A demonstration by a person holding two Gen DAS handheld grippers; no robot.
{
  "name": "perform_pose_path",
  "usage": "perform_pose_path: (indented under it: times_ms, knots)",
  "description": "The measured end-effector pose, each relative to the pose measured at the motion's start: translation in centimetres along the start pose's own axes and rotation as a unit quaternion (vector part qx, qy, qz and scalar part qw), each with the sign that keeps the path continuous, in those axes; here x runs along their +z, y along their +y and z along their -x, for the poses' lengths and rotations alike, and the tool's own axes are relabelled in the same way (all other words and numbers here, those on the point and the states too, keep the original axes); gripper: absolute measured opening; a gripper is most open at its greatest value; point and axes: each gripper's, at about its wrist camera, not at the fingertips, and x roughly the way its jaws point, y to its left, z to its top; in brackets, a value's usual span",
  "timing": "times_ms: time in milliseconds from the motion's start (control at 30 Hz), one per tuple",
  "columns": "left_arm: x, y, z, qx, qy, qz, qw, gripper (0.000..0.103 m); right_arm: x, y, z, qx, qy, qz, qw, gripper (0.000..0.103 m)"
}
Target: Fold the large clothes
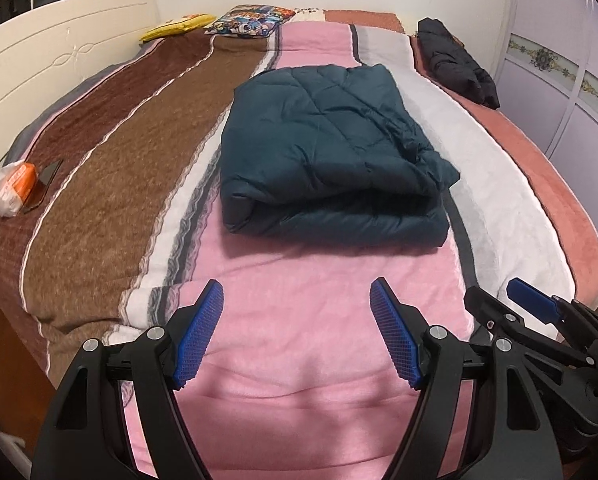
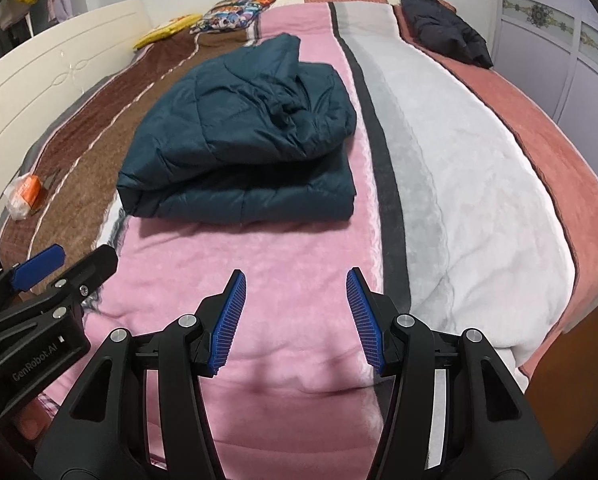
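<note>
Blue ribbed pads are seen nearest, on the two grippers held side by side over the near end of the striped blanket [image 1: 299,360]. The left gripper [image 1: 297,292] is spread wide with nothing between its fingers, and the right gripper [image 2: 297,280] is parted somewhat less, also empty; only pink fleece is framed between each pair of pads. Neither gripper is touching the folded teal jacket [image 1: 331,152], which is laid beyond them on the blanket's pink band, its thick folded edge turned toward the grippers and its rumpled upper layer bunched toward the jacket's right side. To the left of the jacket, well apart on the brown stripes, an orange packet in clear wrap [image 1: 15,186] is seen beside a small dark flat object. Farther off, right of the jacket near the salmon edge, a black garment [image 1: 455,60] is heaped. Beyond the jacket, a patterned cushion [image 1: 247,20] and a yellow item [image 1: 175,26] are placed, with a cream bed board [image 1: 59,56] along the left.
</note>
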Motion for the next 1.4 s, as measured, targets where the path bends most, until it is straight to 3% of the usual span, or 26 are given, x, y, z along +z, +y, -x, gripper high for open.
perform_pose_path:
  times_ms: [667, 1400]
  knots:
    - [-0.4, 0.0, -2.8, 0.004, 0.044, 0.001, 0.999, 0.072, -1.0, -0.6, -2.9, 0.003, 0.057, -0.013, 0.998, 0.053]
    - [-0.3, 0.4, -2.3, 0.004, 0.036, 0.005, 0.9993, 0.072, -1.0, -0.6, -2.6, -0.001, 0.061, -0.012, 0.998, 0.053]
